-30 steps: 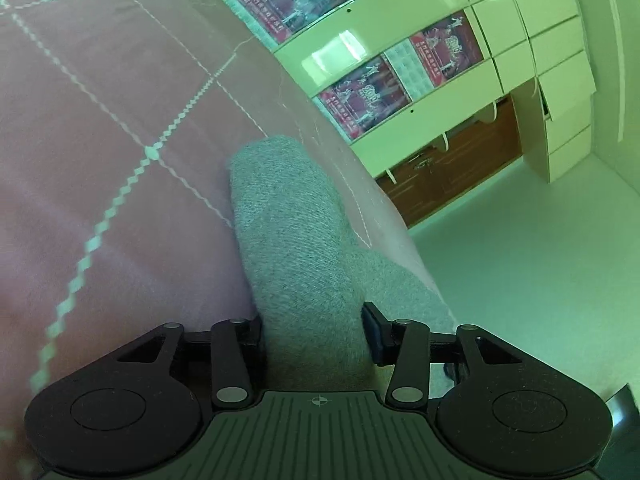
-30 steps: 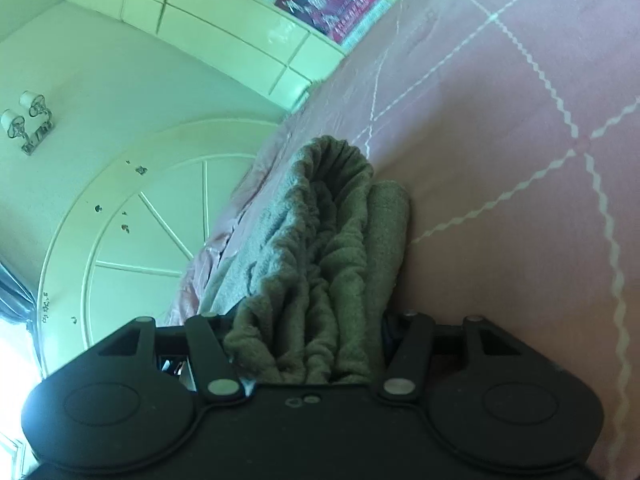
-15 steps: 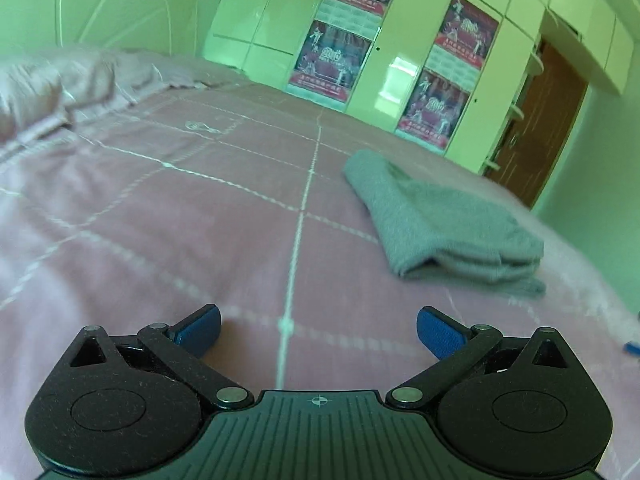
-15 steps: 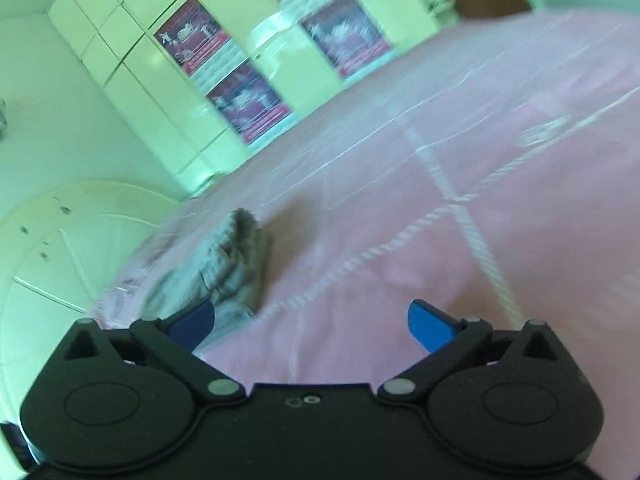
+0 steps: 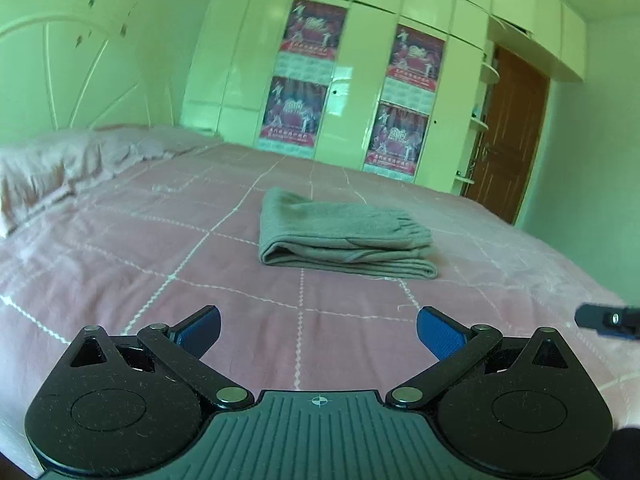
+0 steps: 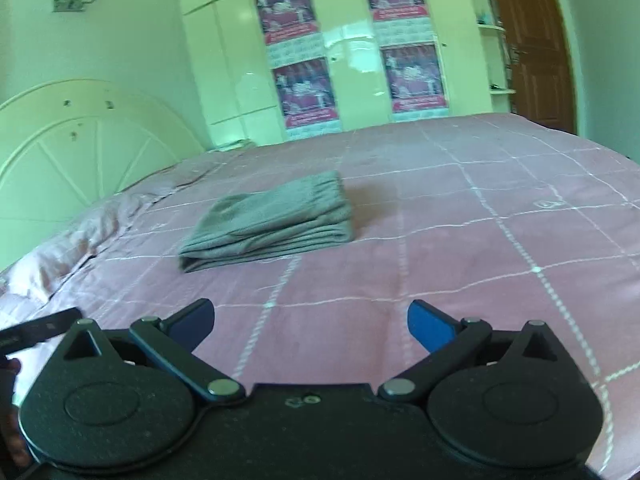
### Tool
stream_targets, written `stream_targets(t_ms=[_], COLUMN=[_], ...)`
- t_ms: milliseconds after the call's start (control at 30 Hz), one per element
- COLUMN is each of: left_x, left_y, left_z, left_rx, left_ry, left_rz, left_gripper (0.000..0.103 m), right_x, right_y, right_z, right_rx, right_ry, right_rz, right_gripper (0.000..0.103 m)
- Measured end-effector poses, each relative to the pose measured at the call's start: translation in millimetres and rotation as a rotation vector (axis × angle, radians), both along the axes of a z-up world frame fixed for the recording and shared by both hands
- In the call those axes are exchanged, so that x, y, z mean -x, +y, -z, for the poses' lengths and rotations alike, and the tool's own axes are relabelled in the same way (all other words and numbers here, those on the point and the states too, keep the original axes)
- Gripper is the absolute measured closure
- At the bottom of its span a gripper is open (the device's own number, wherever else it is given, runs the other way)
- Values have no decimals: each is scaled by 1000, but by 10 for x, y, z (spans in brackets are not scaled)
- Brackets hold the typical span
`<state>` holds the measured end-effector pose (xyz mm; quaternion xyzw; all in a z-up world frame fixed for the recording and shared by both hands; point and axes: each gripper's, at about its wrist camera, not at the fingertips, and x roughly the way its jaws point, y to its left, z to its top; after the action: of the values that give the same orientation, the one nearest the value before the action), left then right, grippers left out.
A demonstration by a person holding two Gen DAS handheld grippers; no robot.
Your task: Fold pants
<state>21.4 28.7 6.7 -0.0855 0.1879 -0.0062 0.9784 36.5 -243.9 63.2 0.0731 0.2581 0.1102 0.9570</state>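
Pink quilted bed fills both views, w/ cream wardrobe and posters behind. Grey pants lie on the bed as a flat folded stack, ahead of and well apart from both grippers, nothing touching them.

Left gripper: jaws spread wide, nothing btwn them, only quilt below. Pants sit straight ahead, slightly right of its centre line, long axis running across its view, folded edge toward it.

Right gripper: also wide open and empty. Pants are ahead and to its left, long axis slanting up to the right, waistband end farther off.

Neither gripper looks clearly nearer; the stack lies roughly btwn their lines of sight. Fold looks done, imo. Any further move, e.g. tidying the bottom layer that sticks out, means reaching fwd to the stack's near edge.
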Motion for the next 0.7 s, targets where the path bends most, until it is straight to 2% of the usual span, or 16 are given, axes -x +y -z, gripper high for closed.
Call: stream_targets(t_ms=[100,167,333,500,700], left_x=[242,384,508,549,562], left_y=[-148,-201,-211,-257,-278], left_z=[-43,-55,-29,-27,-28], left_rx=[-8,-21,-1,-28,-35], left_ry=[4,-28,-36,-44,-25], left_rz=[38,54,61,53,46], left_gripper=[0,0,0,0,0], right_x=[103,136,151,163,210], right_y=[203,281,197,135,223], right_z=[4,1,14,91,90], right_rx=[68,107,86,55,85], right_ry=[-21,-30,-38,-25,-50], right_rz=[-52,-71,-40,-26,-56], right_gripper=[6,6,6,6,6])
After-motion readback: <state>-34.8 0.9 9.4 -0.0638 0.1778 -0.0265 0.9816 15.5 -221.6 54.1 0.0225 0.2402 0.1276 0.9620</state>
